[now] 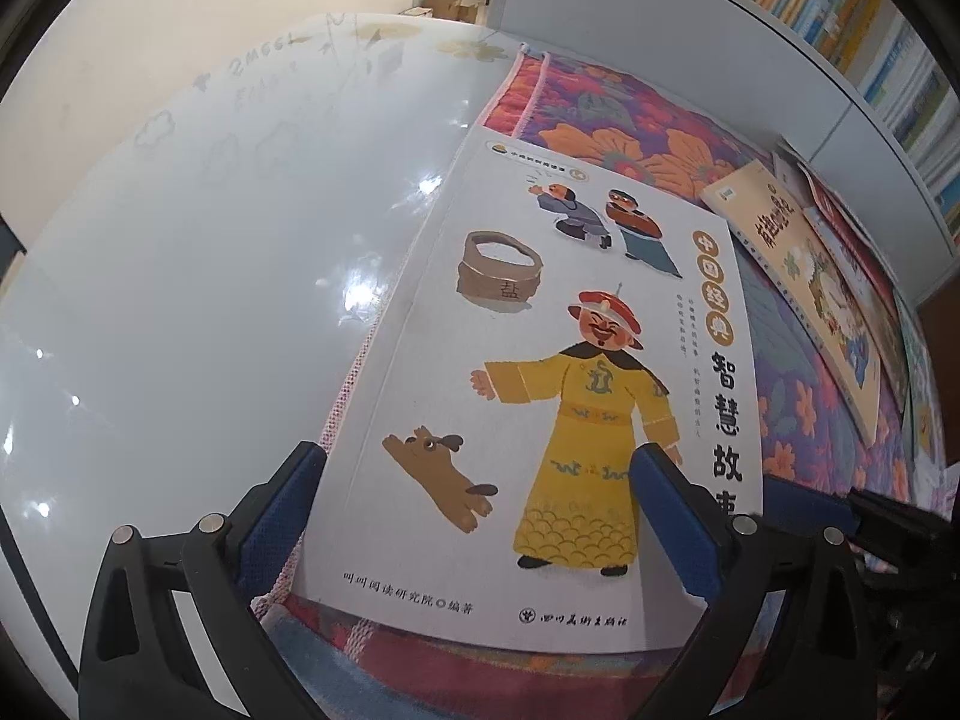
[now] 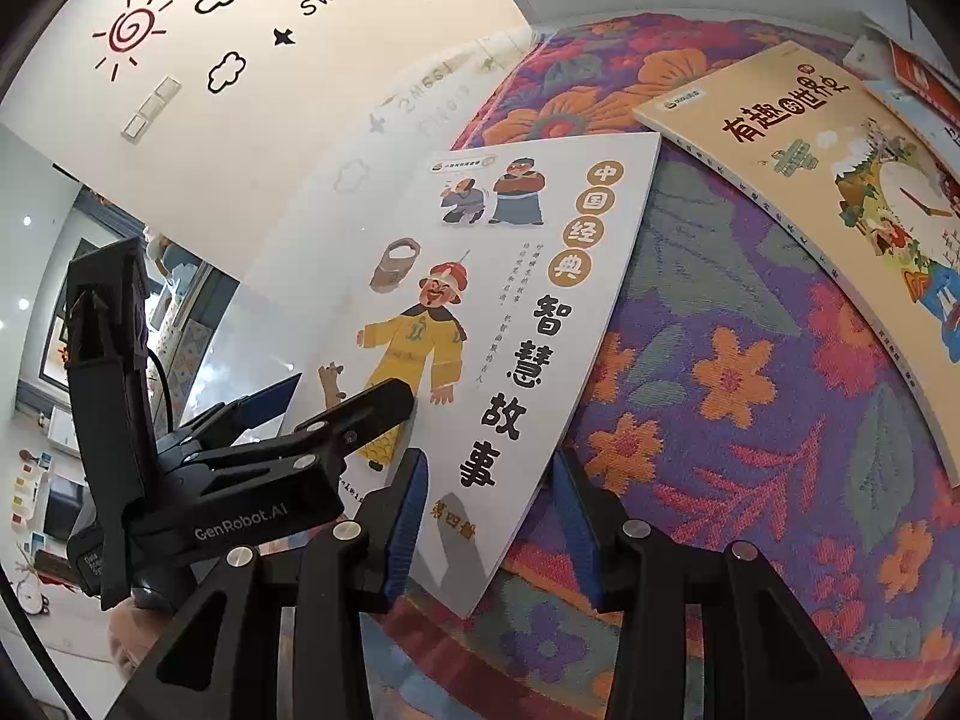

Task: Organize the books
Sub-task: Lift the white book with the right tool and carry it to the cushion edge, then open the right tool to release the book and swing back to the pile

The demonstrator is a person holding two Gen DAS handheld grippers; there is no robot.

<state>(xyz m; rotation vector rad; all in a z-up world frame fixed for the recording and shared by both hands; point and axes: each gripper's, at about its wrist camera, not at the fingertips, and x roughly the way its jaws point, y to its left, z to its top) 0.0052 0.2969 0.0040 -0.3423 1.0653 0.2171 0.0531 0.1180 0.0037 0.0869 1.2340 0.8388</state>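
Left hand-held gripper (image 1: 480, 492), jaws apart, straddles our white storybook (image 1: 540, 390) on the floral cloth (image 2: 750, 390); right hand-held gripper (image 2: 489, 516), likewise apart, brackets its corner, probably readying a lift.

Picture book (image 1: 540, 396) flat on cloth (image 1: 630, 138), overhanging onto table (image 1: 180, 270); book pile (image 1: 840, 300) right, shelf (image 1: 870, 42) behind.

Left gripper (image 2: 336, 402): matte black linkage arms showing round silver pivot screws, blue textured finger pads (image 1: 672, 516), white "GenRobot.AI" lettering on the body, a tall black ribbed housing behind, and a thin black cable trailing from it. Right gripper (image 2: 489, 528): displaying the same black arms, silver screws and blue ribbed pads (image 2: 408, 516). Bare skin showing below the left handle.
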